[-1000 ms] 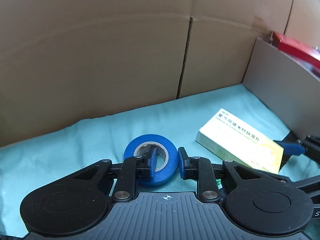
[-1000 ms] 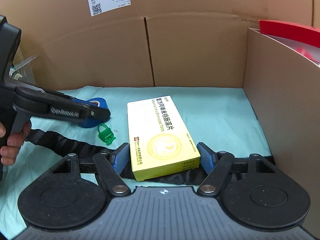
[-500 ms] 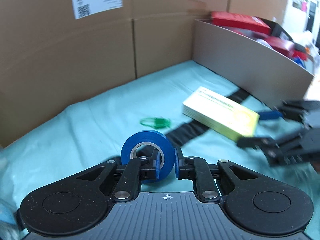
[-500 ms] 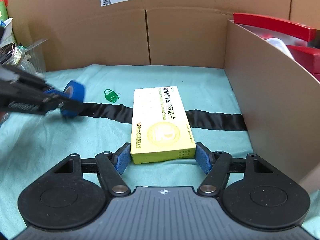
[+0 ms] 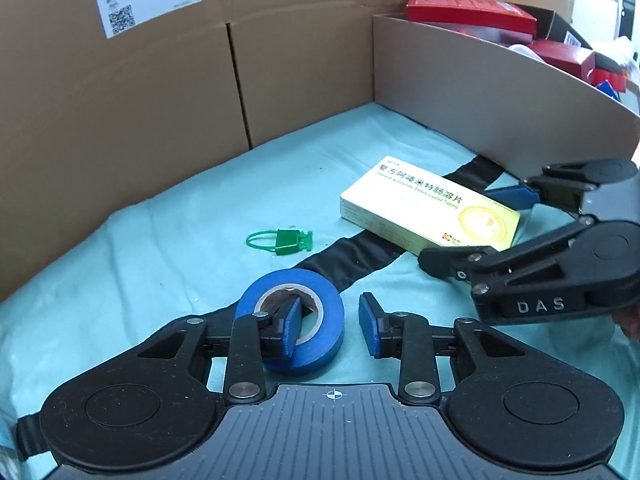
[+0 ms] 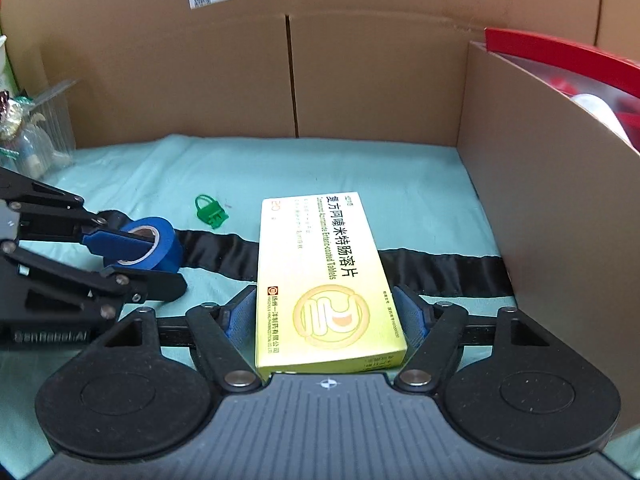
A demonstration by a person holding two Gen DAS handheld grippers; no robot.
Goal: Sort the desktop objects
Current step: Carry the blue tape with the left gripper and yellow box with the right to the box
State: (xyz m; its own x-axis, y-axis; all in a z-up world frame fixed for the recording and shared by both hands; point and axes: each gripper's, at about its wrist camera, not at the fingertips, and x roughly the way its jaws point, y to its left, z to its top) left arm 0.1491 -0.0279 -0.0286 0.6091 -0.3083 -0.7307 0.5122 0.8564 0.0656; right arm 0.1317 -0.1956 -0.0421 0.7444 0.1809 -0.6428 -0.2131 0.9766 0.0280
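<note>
A blue tape roll lies flat on the teal cloth, also in the right wrist view. My left gripper is open, its left finger inside the roll's core and its right finger outside, apart from the roll. A yellow medicine box lies flat between the open fingers of my right gripper; the pads stand close beside its long sides. The box also shows in the left wrist view. A small green padlock lies on the cloth beyond the tape, also in the right wrist view.
A black strap runs across the teal cloth. Cardboard walls close the back, and a cardboard divider stands at the right with red boxes behind it. Clear plastic packaging sits at the far left.
My left gripper carried the tape roll to the near left side, set it flat on the cloth and opened. My right gripper moved in around the yellow box.
</note>
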